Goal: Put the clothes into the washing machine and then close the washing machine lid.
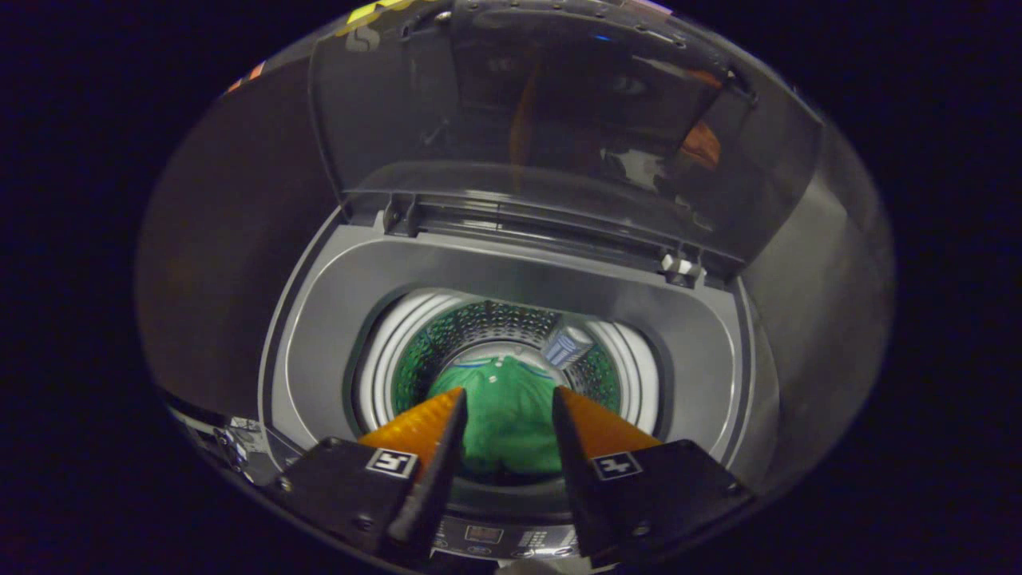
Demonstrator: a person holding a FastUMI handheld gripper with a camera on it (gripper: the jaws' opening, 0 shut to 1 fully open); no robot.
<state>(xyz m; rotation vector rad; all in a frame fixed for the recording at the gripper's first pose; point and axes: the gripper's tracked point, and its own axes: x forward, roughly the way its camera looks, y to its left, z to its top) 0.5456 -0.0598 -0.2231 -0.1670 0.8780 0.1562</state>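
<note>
I look straight down into a top-loading washing machine (319, 335) with a grey top deck. A green garment (507, 415) lies at the bottom of the perforated drum (447, 339). My gripper (509, 395) hangs above the drum mouth, open, with nothing between its fingers; the garment shows far below through the gap. The dark translucent lid (559, 120) stands raised upright beyond the opening, hinged along the back edge.
A white ring (379, 367) lines the drum mouth. A small pale filter piece (567, 345) sits on the drum wall at the back right. The control panel (503, 539) with buttons runs along the near edge under my fingers. Dark booth wall (223, 224) surrounds the machine.
</note>
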